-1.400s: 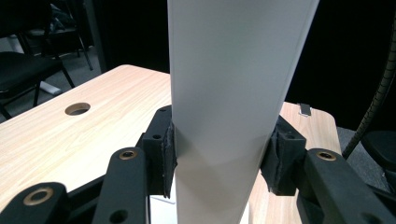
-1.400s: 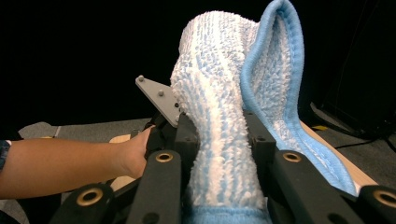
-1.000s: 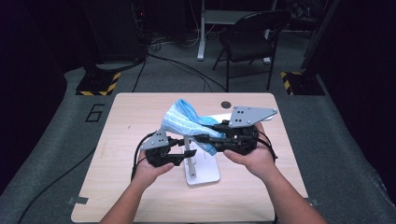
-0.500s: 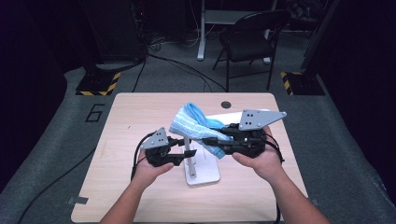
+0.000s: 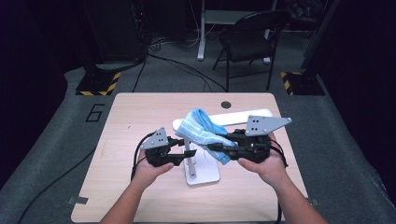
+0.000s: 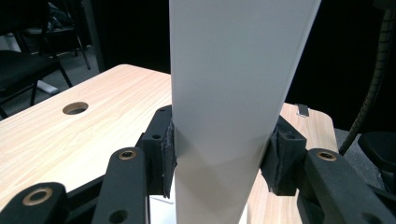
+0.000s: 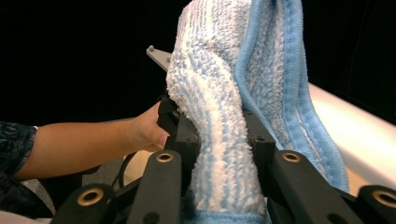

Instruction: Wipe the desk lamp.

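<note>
A white stand has a flat base [image 5: 206,176], an upright post [image 5: 189,157] and a long top bar [image 5: 245,116]. My left gripper [image 5: 182,152] is shut on the post; in the left gripper view its pads [image 6: 168,157] press both sides of the white post [image 6: 233,88]. A blue and white striped towel [image 5: 201,129] hangs over the bar. My right gripper [image 5: 213,146] is shut on the towel's lower end. In the right gripper view the towel [image 7: 224,116] runs up from between the jaws of the right gripper [image 7: 215,135], with the bar [image 7: 355,126] behind it.
The wooden table [image 5: 135,116] has a round cable hole [image 5: 226,104] near its far edge. A black chair [image 5: 247,37] and cables stand on the floor beyond the table. The left hand [image 7: 142,130] shows past the towel in the right gripper view.
My right gripper has shifted a little to the right and down, drawing the towel along with it. The left gripper has kept its grip on the post and stayed still.
</note>
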`<action>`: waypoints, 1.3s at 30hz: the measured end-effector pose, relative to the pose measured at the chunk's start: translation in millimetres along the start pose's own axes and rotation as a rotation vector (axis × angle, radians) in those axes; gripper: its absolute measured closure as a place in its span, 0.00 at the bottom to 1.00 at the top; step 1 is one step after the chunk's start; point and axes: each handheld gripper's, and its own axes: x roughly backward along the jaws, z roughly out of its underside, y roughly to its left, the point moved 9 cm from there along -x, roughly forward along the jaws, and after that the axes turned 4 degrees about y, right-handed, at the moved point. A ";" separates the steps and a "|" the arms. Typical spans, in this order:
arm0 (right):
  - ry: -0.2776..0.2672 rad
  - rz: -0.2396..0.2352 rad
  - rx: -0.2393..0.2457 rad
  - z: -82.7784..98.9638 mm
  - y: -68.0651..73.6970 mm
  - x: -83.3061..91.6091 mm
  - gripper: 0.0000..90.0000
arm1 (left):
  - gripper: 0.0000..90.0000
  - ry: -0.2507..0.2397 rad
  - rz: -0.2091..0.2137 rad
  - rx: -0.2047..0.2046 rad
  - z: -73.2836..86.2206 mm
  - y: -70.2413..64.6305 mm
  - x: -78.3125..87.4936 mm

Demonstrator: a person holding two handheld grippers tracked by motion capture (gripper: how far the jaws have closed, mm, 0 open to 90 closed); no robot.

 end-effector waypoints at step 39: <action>0.070 0.110 -0.084 107.3 -20.9 17.5 0.80 | 0.58 0.000 0.005 0.006 0.6 -1.4 -0.1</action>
